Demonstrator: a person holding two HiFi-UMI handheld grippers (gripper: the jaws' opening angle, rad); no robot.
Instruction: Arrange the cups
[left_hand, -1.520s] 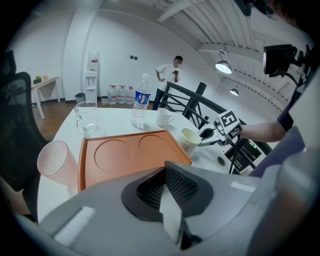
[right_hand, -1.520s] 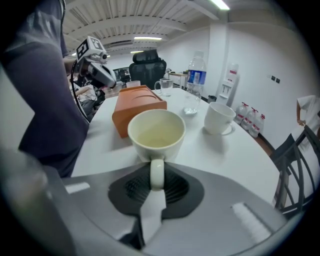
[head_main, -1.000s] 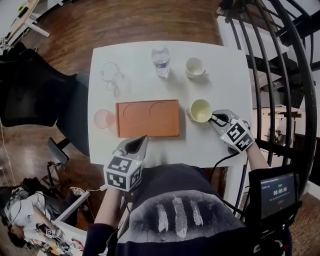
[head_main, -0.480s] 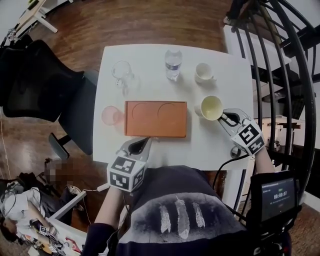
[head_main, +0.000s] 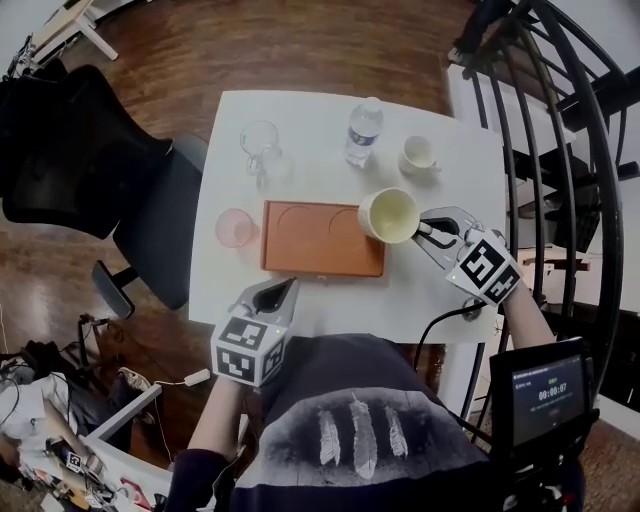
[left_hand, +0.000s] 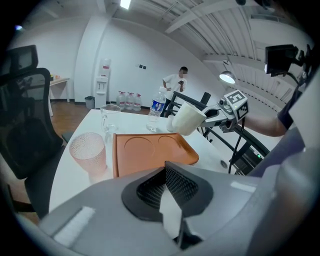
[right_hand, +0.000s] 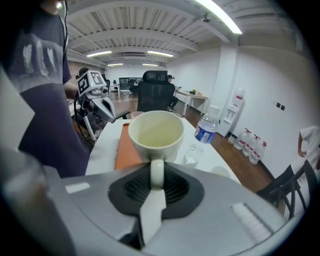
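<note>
1. The right gripper (head_main: 432, 228) is clamped on the handle of the cup (head_main: 388, 215). The cup hangs tilted in the air, clear of the table and over the tray's right end. The left gripper (head_main: 272, 292) has its jaws together on nothing and sits at the table's near edge, just short of the tray.
2. The table (head_main: 330, 108) is white and bears everything else.
3. The tray (head_main: 310, 252) is orange and lies mid-table. It has two round recesses, both empty (the cup covers part of the right one in the head view).
4. The bottle (head_main: 363, 132) stands upright at the far side, between the mug and the small cup.
5. The mug (head_main: 262, 140) is clear glass and stands at the far left. The pink glass (head_main: 235, 228) stands just beside the tray's left end.
6. The small cup (head_main: 417, 156) is white, at the far right, well apart from the tray.
7. Step in hand, as I judge it: carrying the first cup to the tray, with nothing placed there yet. The next move calls for levelling the cup, centring it over the right recess and lowering it until the base seats. Only then should the jaws part, drawing straight back off the handle so the cup does not drag.
</note>
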